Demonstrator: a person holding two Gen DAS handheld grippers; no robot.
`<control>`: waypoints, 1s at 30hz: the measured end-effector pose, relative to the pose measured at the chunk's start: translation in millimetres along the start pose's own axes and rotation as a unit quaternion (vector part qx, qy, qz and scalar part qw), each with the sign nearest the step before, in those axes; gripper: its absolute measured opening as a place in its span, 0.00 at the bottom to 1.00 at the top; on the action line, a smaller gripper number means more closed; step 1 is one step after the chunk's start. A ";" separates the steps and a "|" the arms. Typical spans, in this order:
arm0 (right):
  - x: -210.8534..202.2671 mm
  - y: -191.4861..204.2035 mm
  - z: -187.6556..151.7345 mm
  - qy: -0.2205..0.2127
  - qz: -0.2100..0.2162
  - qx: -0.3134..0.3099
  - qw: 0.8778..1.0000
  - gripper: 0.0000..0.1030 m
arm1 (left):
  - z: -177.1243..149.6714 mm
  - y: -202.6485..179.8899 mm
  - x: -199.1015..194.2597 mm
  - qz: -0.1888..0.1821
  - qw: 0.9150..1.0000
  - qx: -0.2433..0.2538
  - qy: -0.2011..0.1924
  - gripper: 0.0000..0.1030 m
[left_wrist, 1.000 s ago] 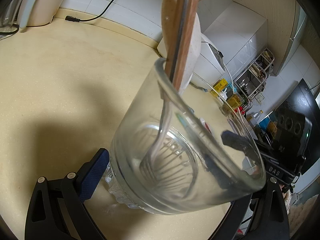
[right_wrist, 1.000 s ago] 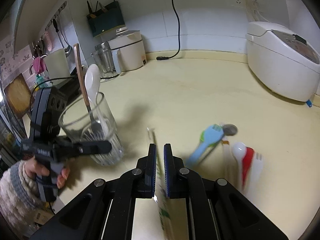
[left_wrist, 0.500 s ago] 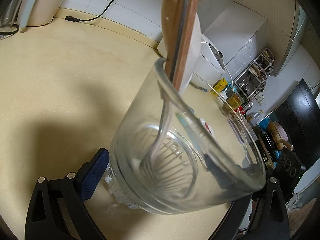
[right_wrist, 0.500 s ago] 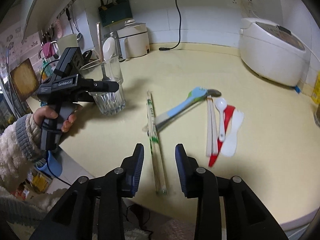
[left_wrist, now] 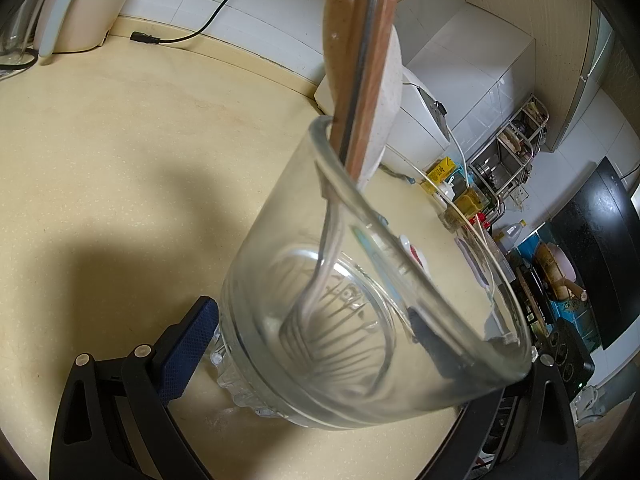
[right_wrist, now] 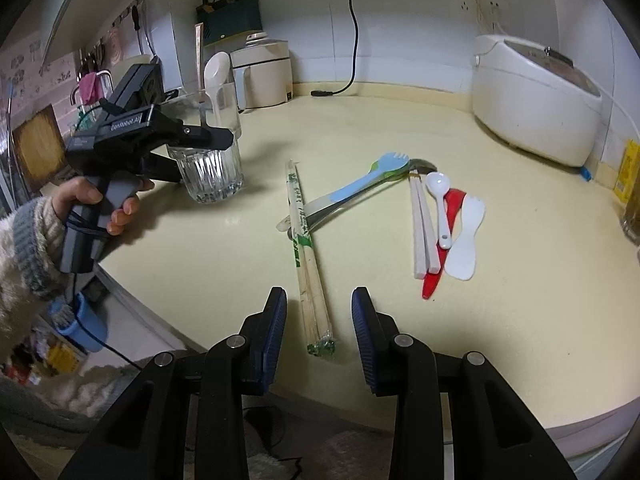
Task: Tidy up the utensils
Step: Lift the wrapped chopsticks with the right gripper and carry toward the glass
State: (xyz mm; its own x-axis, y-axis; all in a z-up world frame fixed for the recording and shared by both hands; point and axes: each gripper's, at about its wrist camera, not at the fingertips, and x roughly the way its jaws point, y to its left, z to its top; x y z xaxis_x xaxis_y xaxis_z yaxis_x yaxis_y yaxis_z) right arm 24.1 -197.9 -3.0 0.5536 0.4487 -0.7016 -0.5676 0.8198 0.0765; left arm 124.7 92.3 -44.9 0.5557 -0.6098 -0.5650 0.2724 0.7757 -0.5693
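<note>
The countertop (right_wrist: 400, 128) ahead of the right claw (right_wrist: 319, 322) carries nearly all the work left, so by my reading the task is early: only two or three pieces are filed away. Up and to the left of that claw stands the glass (right_wrist: 210, 172), clamped around its lower wall by the left claw (left_wrist: 304, 344), whose blue pads press both sides; inside it lean a white spoon (right_wrist: 215, 76), a wooden-handled utensil (right_wrist: 198, 60) and, seen through the wall, a fork (left_wrist: 320, 280). Just ahead of the right claw, whose jaws stand apart and empty, lie the wrapped chopsticks (right_wrist: 306, 256), their near end between the pads but untouched. Beyond them, crossing their far part, rests the blue spork (right_wrist: 360, 184) over a metal spoon (right_wrist: 422, 166). Ahead and to the right sit the white chopsticks (right_wrist: 420, 232), the red knife (right_wrist: 444, 248), the white spork (right_wrist: 466, 236) and the small white spoon (right_wrist: 440, 208), all bunched together and waiting
</note>
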 end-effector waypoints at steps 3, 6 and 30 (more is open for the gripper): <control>0.4 1.7 0.2 0.000 -0.019 -0.012 1.000 0.20 | 0.1 -0.1 0.0 0.000 1.000 0.000 0.000 0.96; 1.3 -1.5 1.7 0.004 -0.019 -0.010 1.000 0.13 | 0.1 -0.1 0.0 0.000 1.000 0.000 0.000 0.96; -30.2 -36.2 36.3 -0.056 0.105 0.137 0.983 0.11 | 0.3 -0.1 0.0 0.000 1.000 0.000 0.000 0.96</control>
State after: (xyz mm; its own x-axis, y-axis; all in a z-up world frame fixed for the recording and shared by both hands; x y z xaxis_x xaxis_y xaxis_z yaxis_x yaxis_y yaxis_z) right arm 50.0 -228.2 41.1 0.5134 0.6422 -0.5692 -0.5002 0.7629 0.4096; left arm 124.9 92.3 -44.6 0.5554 -0.6100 -0.5652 0.2724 0.7756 -0.5693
